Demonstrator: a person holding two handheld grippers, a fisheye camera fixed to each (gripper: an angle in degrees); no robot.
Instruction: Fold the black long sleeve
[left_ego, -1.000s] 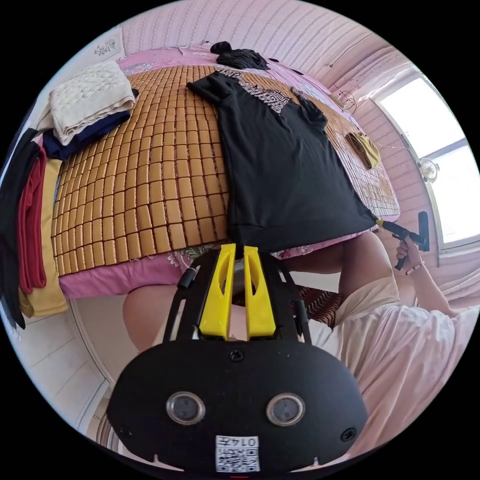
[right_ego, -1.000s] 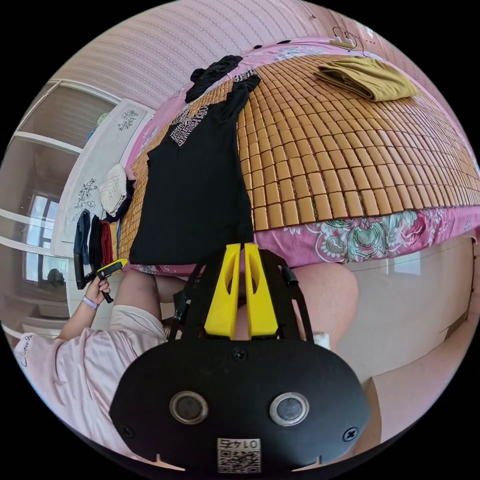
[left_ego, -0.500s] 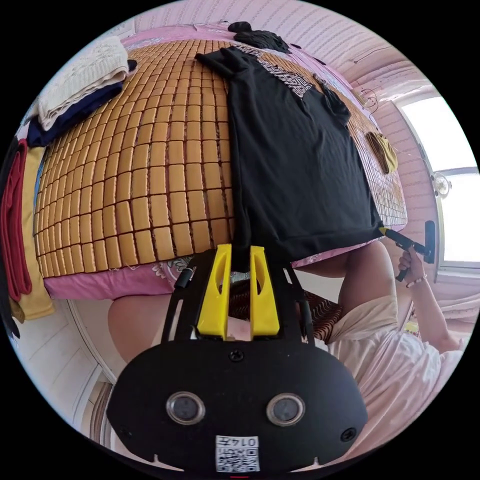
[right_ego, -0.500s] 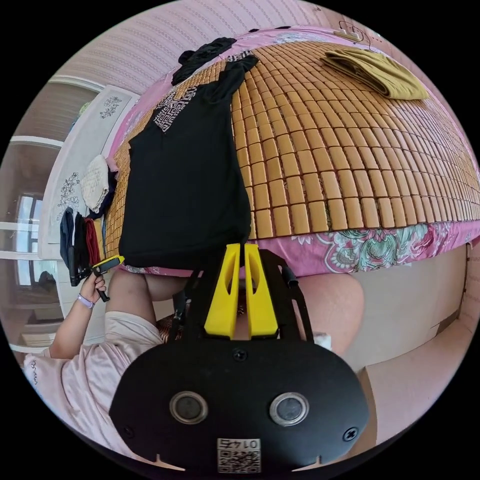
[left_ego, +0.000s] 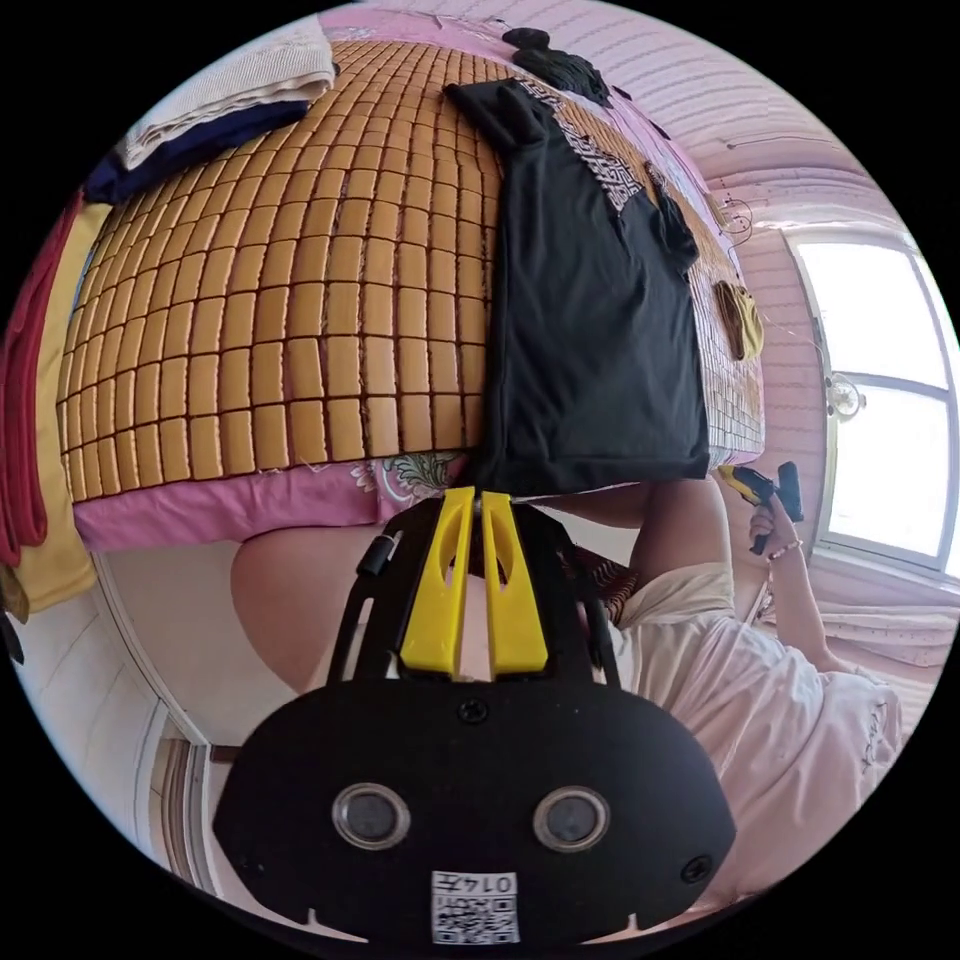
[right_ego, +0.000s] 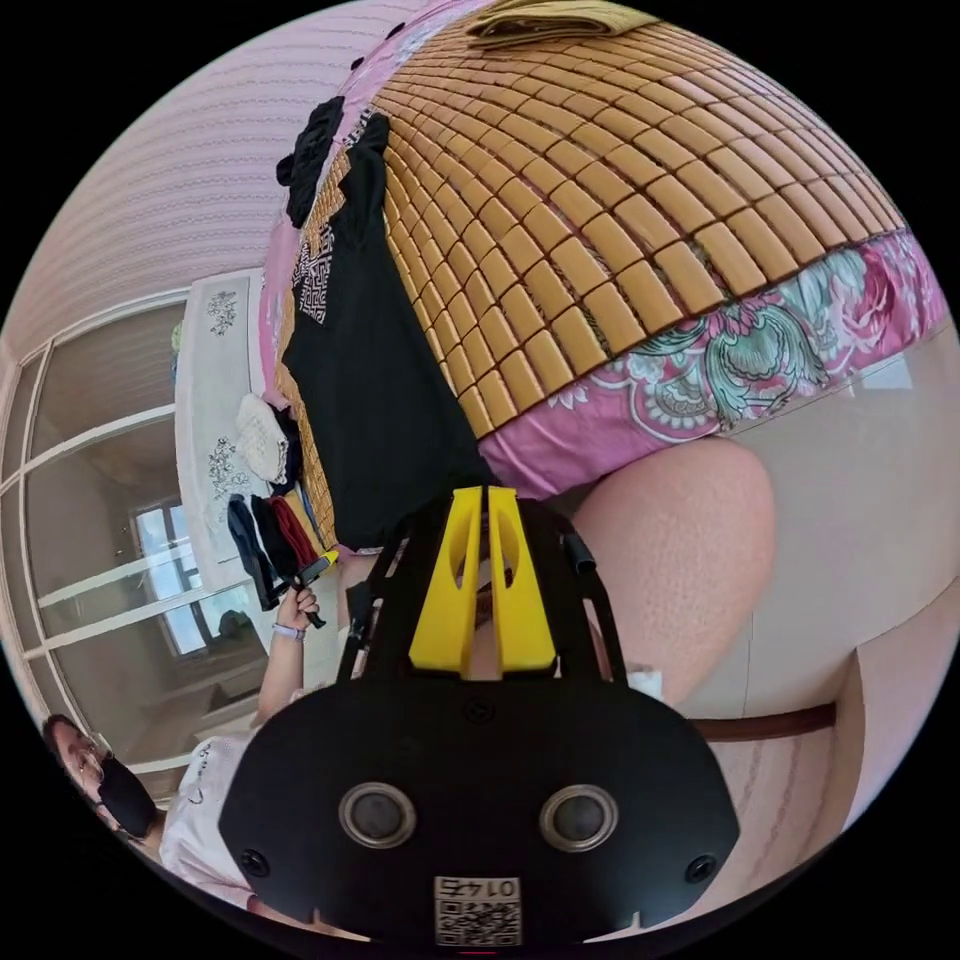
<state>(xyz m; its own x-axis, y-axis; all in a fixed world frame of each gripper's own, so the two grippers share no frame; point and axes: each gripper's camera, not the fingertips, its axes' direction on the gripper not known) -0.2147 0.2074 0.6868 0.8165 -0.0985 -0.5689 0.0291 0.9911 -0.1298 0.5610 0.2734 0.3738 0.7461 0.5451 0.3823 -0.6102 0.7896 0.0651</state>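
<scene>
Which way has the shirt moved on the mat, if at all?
No: shirt hem still overhangs the mat edge, top still beside the dark bundle.

Matt black cloth shirt (left_ego: 590, 330) on a glossy mat (left_ego: 300, 320) of smooth tiles; gripper (left_ego: 477, 497) jaws yellow plastic.

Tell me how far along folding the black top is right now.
Early stage. Done: the black top lies spread flat on the bamboo mat, hem at the bed's near edge. In hand: the left claw and right claw sit with jaws closed at the two hem corners, though I can't tell whether cloth is pinched. Left: no fold shows yet, so the sleeves and body remain to be folded.
</scene>
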